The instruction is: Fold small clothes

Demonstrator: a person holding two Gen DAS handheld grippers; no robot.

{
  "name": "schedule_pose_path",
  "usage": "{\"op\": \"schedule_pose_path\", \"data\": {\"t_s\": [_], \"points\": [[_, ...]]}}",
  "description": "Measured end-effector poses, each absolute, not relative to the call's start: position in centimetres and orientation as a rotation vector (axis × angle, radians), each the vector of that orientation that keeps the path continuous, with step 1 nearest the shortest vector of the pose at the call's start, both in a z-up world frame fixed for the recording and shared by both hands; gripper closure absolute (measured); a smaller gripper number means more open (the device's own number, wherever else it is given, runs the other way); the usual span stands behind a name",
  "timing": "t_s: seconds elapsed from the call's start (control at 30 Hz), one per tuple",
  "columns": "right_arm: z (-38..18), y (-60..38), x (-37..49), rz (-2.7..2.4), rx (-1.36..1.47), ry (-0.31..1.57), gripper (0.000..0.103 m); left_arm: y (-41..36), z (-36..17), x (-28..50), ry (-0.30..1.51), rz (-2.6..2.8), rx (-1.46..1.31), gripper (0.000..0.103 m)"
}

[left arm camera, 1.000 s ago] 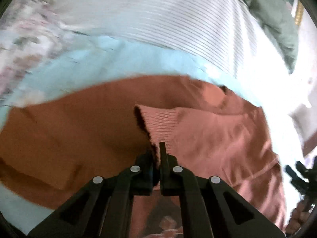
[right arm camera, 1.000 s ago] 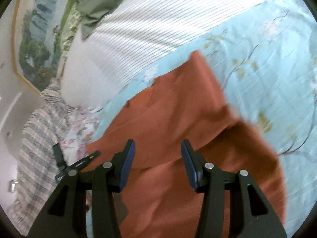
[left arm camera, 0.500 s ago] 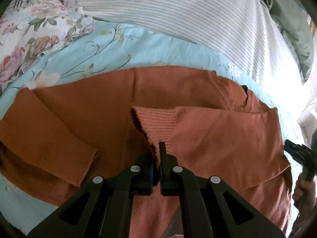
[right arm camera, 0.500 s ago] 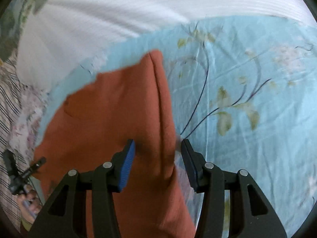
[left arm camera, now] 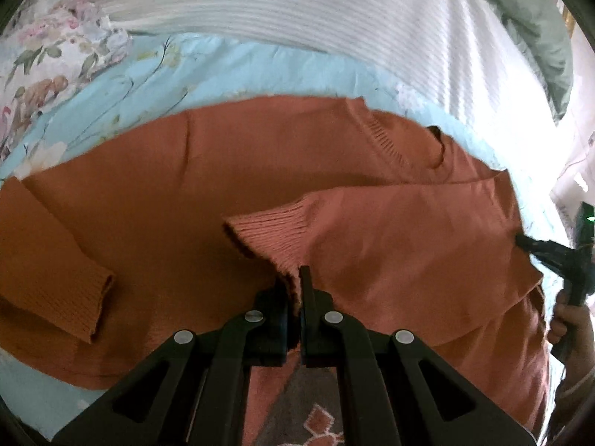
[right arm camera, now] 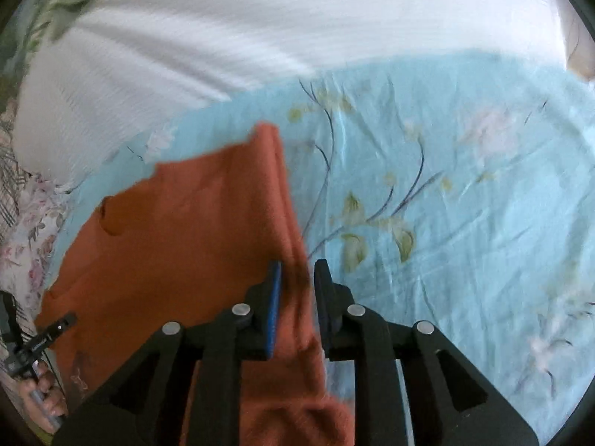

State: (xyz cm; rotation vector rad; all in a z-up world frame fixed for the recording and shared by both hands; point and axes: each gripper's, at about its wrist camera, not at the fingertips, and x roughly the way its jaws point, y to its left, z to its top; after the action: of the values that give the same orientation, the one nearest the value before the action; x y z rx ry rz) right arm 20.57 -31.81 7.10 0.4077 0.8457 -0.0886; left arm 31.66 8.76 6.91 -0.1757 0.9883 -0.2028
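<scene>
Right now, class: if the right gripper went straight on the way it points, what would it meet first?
The right gripper would first meet the rust-orange knitted sweater's folded edge, already between its open jaws; beyond lies the light-blue floral bedsheet. Depth is uncertain.

Bed under bright daylight, as I see it from both wrist views.

A light blue floral sheet point(right arm camera: 465, 200) covers the bed; beyond it lies a white ribbed blanket point(left arm camera: 316, 11), with a pink floral quilt point(left arm camera: 48, 59) on one side and a green cloth point(left arm camera: 535, 33) bunched at the other.
</scene>
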Motion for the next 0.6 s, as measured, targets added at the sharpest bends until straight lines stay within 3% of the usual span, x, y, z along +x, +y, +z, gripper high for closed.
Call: {"op": "schedule_pose_path", "data": {"t_s": [0.1, 0.2, 0.27, 0.37, 0.47, 0.6], "points": [[7.3, -29.1, 19.5, 0.033, 0.379, 0.856, 0.072, 9.3, 6.6, 31.9, 0.994, -0.197, -0.178, 0.1], [4.6, -28.7, 18.9, -0.023, 0.307, 0.966, 0.077, 9.8, 6.4, 31.7, 0.998, -0.194, -0.182, 0.1], [4.3, -30.1, 17.3, -0.018, 0.373, 0.929, 0.078, 10.4, 6.6, 31.3, 0.995, -0.192, -0.188, 0.099], [5.9, -31.0, 14.9, -0.1, 0.398, 0.884, 0.069, 12.0, 7.2, 30.1, 0.991, -0.177, -0.189, 0.093], [7.5, -30.3, 12.4, -0.036, 0.456, 0.822, 0.048, 14.6, 8.2, 28.2, 0.971, -0.157, -0.2, 0.093], [8.3, -27.5, 9.8, 0.054, 0.471, 0.794, 0.046, 17.8, 9.6, 26.0, 0.938, -0.116, -0.171, 0.09]]}}
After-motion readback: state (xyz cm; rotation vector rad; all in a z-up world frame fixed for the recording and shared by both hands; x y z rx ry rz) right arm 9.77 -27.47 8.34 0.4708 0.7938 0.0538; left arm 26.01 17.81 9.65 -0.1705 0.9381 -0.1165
